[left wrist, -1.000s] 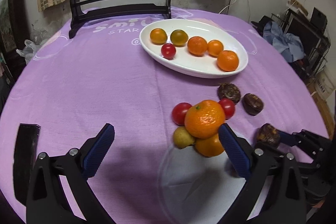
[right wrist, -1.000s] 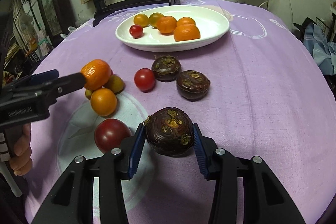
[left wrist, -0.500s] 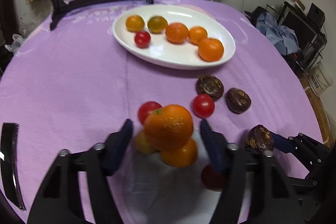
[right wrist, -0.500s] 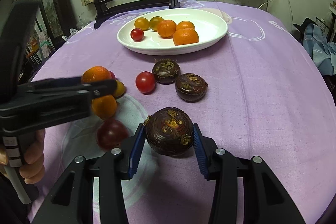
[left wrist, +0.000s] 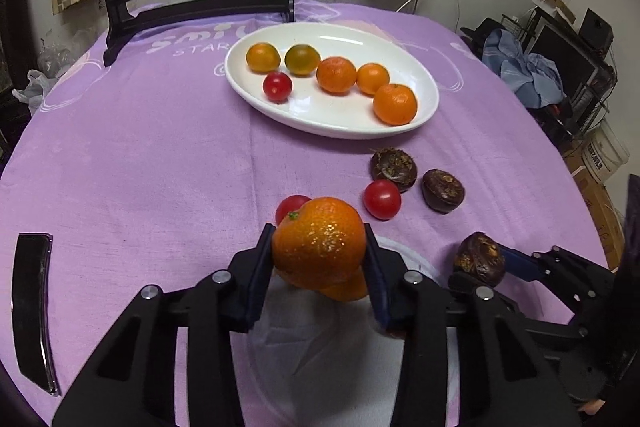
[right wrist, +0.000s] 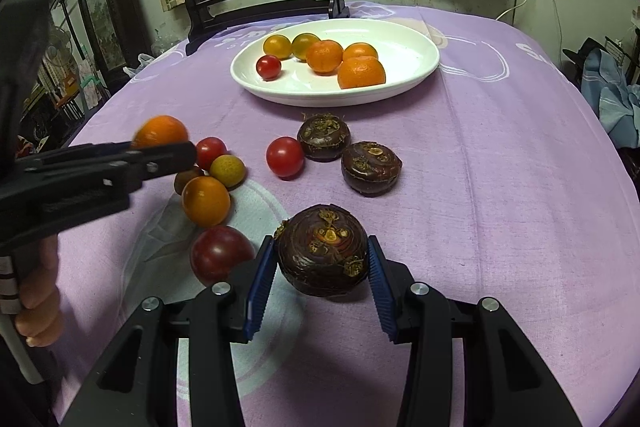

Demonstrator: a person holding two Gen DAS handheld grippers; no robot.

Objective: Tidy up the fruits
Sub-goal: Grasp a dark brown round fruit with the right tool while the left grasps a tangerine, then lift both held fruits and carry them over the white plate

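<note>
The left gripper [left wrist: 320, 267] has closed since a second ago, when its blue pads stood wide apart; it now clenches a large orange [left wrist: 319, 242] at lower centre of the left view, green stem nub pointing upper left. The right gripper [right wrist: 322, 277] grips a dark brown water chestnut [right wrist: 322, 250] at lower centre of its view, sprouted crown facing up toward the camera. The white oval plate [right wrist: 408, 43], long axis running left to right in the upper centre, holds four oranges, one greenish citrus and one cherry tomato [right wrist: 268, 67]. On the purple tablecloth [right wrist: 480, 167] just below the plate lie two more chestnuts beside a tomato [right wrist: 285, 157].
</note>
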